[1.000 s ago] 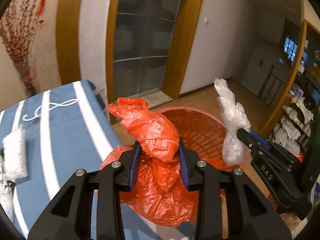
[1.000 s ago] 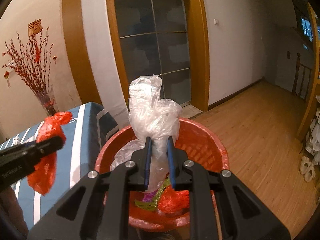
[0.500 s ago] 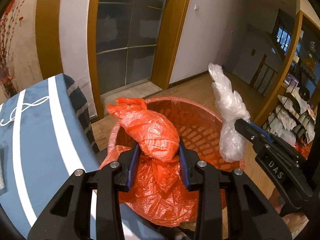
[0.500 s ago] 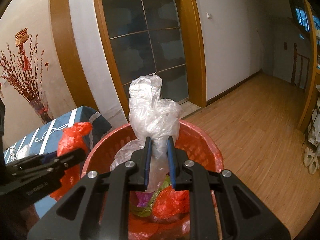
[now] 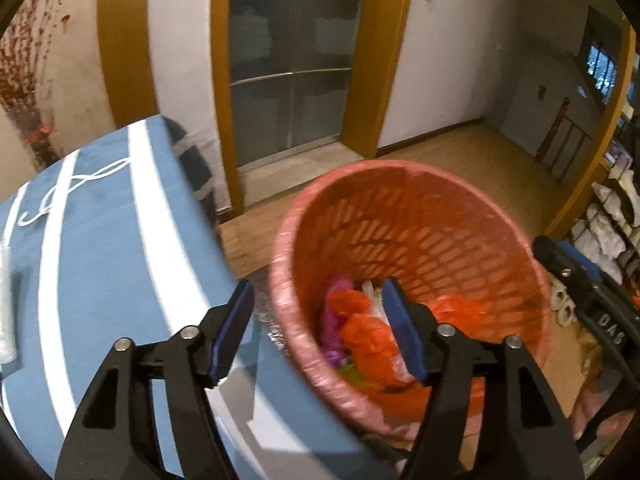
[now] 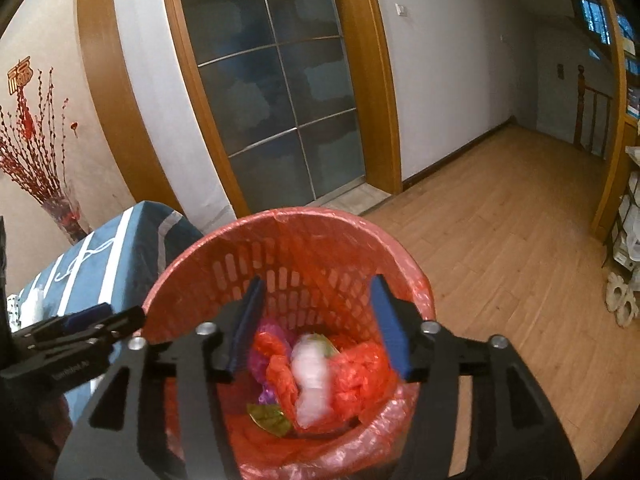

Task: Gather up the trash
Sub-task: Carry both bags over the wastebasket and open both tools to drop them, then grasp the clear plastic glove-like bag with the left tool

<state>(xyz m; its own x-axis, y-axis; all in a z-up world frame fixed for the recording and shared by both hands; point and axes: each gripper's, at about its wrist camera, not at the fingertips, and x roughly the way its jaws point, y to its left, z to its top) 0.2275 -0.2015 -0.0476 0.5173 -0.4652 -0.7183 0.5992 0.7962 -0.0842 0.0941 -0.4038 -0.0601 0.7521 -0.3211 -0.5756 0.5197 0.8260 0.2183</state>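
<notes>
A red lattice trash basket [image 5: 432, 216] with a red liner stands on the wooden floor beside the table; it also shows in the right wrist view [image 6: 280, 240]. My left gripper [image 5: 320, 332] is open and empty above the basket's near left rim. My right gripper [image 6: 316, 320] is open and empty directly over the basket. A crumpled red plastic bag [image 5: 372, 344] lies inside the basket, also seen in the right wrist view [image 6: 360, 372]. A clear white plastic bag [image 6: 312, 376] is blurred in the basket, among purple and green wrappers.
A table with a blue and white striped cloth [image 5: 100, 260] stands left of the basket. A clear packet [image 5: 6, 300] lies on its left edge. A vase of red branches [image 6: 36, 152] stands behind. Glass doors [image 6: 272, 92] behind, shelves [image 5: 608, 216] at right.
Both grippers have opened. The red bag has dropped from my left gripper and the clear white bag from my right gripper; both are now in the basket.
</notes>
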